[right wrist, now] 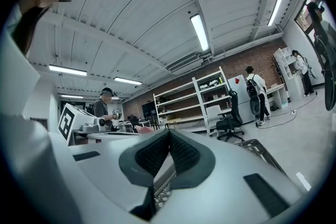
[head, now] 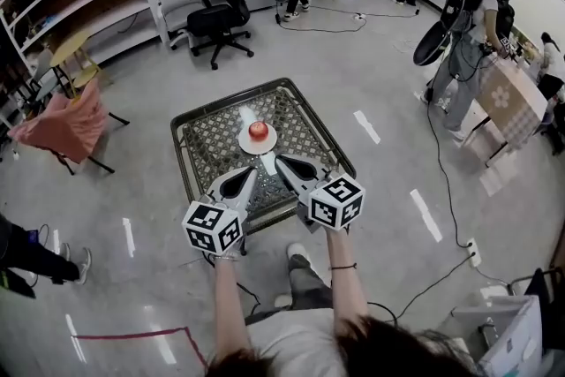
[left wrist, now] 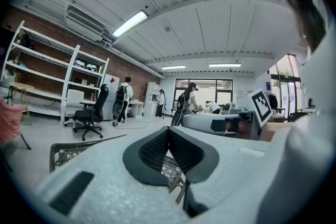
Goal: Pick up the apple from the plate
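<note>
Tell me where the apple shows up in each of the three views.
Head view: the apple sits on the white plate, near the picture's centre.
Left gripper view: not in it.
Right gripper view: not in it.
Shared landmark: the black office chair, upper left in the head view, left in the left gripper view, right in the right gripper view.

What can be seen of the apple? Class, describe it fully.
The apple is round and red, whole as far as shows. It sits on a white plate near the middle of a metal lattice table. Only the plate touches it; the left gripper and the right gripper are both short of it.
</note>
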### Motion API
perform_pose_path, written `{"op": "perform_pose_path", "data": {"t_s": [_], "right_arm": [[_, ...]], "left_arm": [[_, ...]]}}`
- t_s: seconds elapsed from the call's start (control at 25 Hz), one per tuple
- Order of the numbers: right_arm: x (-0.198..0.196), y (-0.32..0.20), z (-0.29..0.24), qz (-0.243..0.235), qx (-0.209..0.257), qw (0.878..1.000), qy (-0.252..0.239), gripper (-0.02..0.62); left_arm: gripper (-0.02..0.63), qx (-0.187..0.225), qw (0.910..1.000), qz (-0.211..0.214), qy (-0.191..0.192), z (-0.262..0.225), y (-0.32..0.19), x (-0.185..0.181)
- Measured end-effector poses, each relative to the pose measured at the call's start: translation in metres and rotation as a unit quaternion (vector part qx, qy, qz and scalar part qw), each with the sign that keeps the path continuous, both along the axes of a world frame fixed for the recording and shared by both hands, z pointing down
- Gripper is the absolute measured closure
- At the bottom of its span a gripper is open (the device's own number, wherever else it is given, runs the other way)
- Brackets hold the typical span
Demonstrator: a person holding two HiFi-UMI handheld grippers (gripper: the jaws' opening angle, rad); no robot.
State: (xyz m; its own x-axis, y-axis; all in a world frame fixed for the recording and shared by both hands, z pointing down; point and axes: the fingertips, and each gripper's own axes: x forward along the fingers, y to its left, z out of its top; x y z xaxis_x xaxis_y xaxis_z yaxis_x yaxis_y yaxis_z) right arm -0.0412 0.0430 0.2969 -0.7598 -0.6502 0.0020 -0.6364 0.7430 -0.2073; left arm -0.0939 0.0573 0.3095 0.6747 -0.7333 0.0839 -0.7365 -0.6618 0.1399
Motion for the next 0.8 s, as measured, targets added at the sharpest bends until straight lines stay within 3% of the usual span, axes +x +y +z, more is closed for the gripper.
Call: {"op": "perform_pose_path", "data": {"t_s": [0.8], "right_arm": [[0.005, -0.134, 0.003, -0.060, -0.024, 0.998, 0.003, 0.586]], "left_arm": [[0.597, -0.025, 0.9982, -0.054, 0.001, 0.007, -0.124, 0.009]]}}
